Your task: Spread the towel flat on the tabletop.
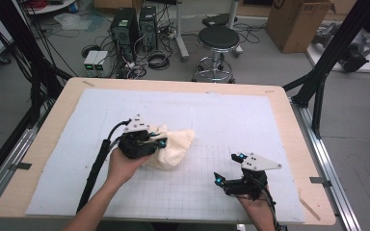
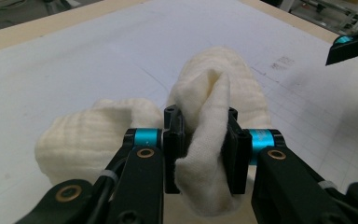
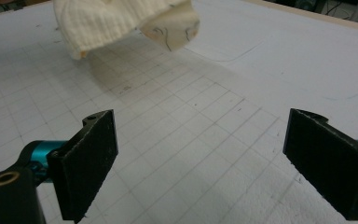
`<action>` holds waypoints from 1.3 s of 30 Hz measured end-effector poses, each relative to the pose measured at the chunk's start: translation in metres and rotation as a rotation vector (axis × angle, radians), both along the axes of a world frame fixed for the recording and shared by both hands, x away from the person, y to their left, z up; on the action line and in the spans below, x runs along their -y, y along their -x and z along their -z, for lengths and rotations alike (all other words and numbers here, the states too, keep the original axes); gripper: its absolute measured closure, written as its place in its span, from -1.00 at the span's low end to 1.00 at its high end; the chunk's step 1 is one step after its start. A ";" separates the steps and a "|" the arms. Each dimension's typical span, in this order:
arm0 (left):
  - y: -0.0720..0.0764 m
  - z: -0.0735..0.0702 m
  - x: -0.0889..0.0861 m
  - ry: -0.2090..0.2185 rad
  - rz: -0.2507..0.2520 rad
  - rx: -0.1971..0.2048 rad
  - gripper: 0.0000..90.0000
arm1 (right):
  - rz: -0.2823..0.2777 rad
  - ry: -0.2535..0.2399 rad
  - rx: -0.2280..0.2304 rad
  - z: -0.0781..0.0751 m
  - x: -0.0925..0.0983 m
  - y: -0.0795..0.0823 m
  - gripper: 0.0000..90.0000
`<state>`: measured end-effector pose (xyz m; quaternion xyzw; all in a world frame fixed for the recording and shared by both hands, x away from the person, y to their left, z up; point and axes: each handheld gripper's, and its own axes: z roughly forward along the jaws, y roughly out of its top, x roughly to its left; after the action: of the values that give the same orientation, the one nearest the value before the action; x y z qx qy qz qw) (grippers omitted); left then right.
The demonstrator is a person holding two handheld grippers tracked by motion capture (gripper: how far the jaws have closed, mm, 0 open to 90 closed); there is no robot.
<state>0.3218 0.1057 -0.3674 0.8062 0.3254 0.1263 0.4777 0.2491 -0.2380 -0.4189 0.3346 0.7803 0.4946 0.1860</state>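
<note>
Left gripper (image 2: 200, 161) pinched a fold of cream cloth (image 2: 214, 98), rest bunched just beyond its jaws. Right gripper (image 3: 200, 158) sat wide open w/ nothing between, cloth ahead.

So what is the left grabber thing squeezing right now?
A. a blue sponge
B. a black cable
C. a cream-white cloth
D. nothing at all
C: in the left gripper view the left gripper has its two black jaws pressed on a fold of the cream-white cloth, while the right gripper stands wide open over the white mat.
</note>
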 end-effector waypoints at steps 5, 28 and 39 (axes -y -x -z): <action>-0.007 0.012 0.022 -0.009 0.046 -0.025 0.63 | 0.005 -0.010 0.003 -0.001 0.002 0.000 -0.79; -0.024 0.020 0.022 -0.026 0.003 0.014 -0.05 | -0.009 -0.014 -0.002 0.000 0.003 0.000 -0.79; -0.010 0.008 -0.020 -0.038 -0.032 0.056 -0.13 | -0.001 -0.007 0.008 0.000 0.004 0.002 -0.79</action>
<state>0.3319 0.1253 -0.3755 0.8060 0.3220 0.1626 0.4693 0.2474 -0.2423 -0.4192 0.3332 0.7778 0.4987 0.1876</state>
